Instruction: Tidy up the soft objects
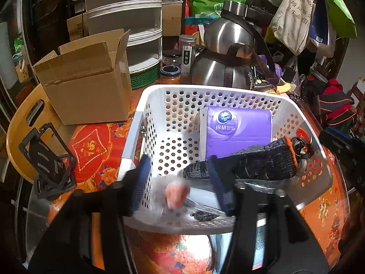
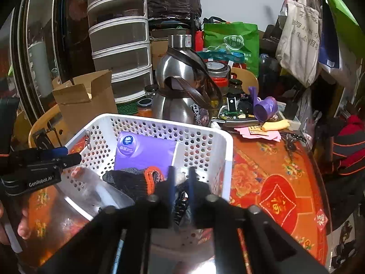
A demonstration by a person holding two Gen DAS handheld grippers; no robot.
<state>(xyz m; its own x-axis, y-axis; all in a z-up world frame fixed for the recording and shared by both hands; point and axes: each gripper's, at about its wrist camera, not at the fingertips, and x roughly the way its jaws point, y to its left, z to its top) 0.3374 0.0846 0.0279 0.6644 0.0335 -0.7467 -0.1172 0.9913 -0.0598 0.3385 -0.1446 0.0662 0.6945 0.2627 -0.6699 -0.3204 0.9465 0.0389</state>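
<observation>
In the right wrist view, the right gripper [image 2: 181, 182] sits low centre of the frame over the near right corner of the white basket [image 2: 159, 125], its blue fingers drawn close and pinching a dark knitted piece whose identity is unclear. The dark glove with orange cuff [image 2: 136, 180] lies just left of it, its long axis running left to right, so the right gripper is nearer. In the left wrist view, the left gripper [image 1: 178, 178] is spread wide over the basket's near edge, a blurred clear bag [image 1: 173, 194] between its fingers. A purple tissue pack [image 1: 237, 130] leans against the basket's far wall.
</observation>
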